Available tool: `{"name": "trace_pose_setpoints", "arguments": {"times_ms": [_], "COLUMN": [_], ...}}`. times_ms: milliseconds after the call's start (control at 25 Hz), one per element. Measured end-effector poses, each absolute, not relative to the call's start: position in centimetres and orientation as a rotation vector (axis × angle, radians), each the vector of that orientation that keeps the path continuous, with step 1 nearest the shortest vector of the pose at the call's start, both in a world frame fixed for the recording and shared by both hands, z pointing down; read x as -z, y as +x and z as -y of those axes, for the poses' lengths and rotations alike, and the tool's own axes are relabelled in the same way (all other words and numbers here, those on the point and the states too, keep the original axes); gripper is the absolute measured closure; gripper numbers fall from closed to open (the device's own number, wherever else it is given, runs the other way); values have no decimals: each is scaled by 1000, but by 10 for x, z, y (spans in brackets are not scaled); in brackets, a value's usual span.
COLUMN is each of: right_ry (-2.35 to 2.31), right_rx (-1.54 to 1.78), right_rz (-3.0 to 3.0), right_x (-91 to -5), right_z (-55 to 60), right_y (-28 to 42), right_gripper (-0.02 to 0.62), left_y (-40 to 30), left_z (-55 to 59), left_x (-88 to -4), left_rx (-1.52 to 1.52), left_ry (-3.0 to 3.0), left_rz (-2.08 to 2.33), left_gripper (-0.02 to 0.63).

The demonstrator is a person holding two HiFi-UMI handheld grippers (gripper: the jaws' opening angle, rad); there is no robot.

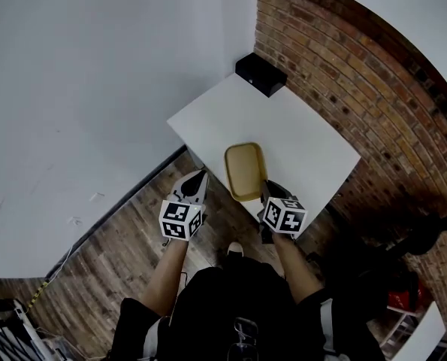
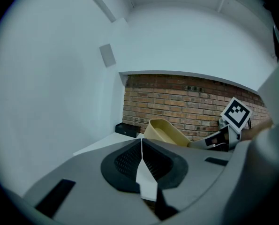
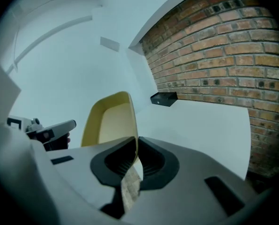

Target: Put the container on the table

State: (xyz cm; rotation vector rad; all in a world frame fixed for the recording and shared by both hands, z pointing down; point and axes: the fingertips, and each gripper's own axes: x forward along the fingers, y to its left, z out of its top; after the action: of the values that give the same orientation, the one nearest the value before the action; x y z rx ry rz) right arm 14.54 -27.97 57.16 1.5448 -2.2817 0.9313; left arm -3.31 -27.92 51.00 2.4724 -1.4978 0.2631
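Observation:
A pale yellow, shallow container hangs over the near edge of the white table. My right gripper is shut on its near right rim. In the right gripper view the container stands tilted up, its wall pinched in my right gripper. I cannot tell whether it touches the table. My left gripper is shut and empty, left of the container and over the wooden floor. The left gripper view shows the left gripper with jaws together, and the container off to its right.
A black box sits at the table's far corner against the brick wall. White walls run along the left. Wooden floor lies below the table's near edge, and my shoe is on it. Red clutter lies at lower right.

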Motion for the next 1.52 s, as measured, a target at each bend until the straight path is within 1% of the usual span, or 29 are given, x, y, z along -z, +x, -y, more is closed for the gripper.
{"name": "trace_pose_setpoints", "arguments": {"times_ms": [520, 840, 1280, 1520], "right_ry": [1480, 1513, 1663, 1790], "right_rx": [-948, -993, -1102, -1187], "right_rz": [2283, 2241, 2116, 2003], "right_x": [-579, -594, -612, -625], "right_z": [337, 367, 451, 490], "right_y": [132, 118, 72, 56], "right_gripper": [560, 560, 560, 560], "left_y": [-41, -46, -92, -105], "left_z": [335, 378, 481, 529], "left_x": [-510, -516, -530, -537], "left_rx": [-265, -251, -274, -314], "left_ry": [2442, 2477, 2526, 2569], "left_rz": [1526, 1464, 1329, 1198], "left_gripper": [588, 588, 588, 588]}}
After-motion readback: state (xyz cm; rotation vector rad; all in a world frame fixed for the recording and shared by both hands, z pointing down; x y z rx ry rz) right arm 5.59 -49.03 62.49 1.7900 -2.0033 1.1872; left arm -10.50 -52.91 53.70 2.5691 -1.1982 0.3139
